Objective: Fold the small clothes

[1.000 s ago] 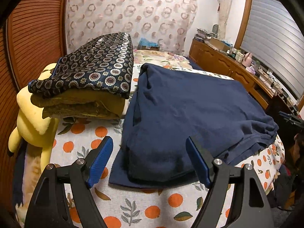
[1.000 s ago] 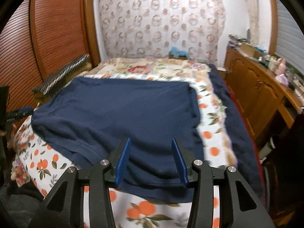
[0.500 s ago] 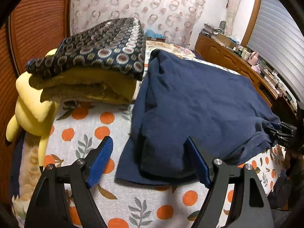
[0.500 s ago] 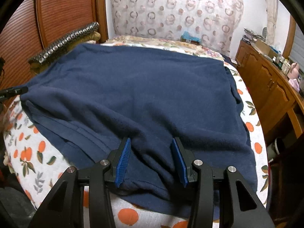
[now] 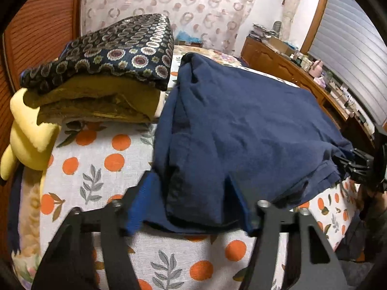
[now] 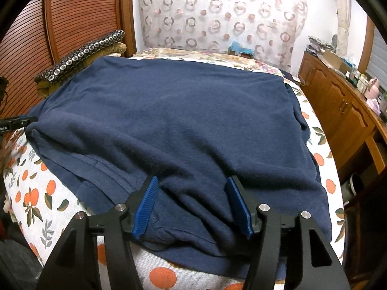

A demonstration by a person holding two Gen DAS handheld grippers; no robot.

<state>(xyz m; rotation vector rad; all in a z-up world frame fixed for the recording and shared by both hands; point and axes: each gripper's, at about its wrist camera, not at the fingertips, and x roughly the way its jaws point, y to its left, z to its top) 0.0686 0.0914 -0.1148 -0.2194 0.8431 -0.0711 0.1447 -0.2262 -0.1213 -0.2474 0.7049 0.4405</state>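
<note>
- The navy garment (image 6: 183, 125) lies spread flat on the bed (image 6: 48, 207), its near hem toward both cameras, laid out so that an edge can be taken at two places and carried over in one fold.
- The left gripper (image 5: 191, 205) straddles the garment's thick near-left corner; its fingers (image 5: 137, 207) have just been closing with bunched cloth between them, though I cannot tell whether the pads press on it yet.
- The right gripper (image 6: 193, 205) stands over the near hem further along; its fingers (image 6: 145, 205) have just been opening, and they are released, with a ridge of cloth lying between them but not pinched.
- My guess is that both corners are being taken for a lift-and-fold away from the person.
- A stack of folded clothes (image 5: 104, 72), patterned piece on top, sits just beside the garment's left side and may crowd a sideways fold.
- A yellow plush toy (image 5: 26, 133) hangs off the bed's left edge.
- A wooden cabinet (image 6: 338, 106) with clutter stands well apart on the right.
</note>
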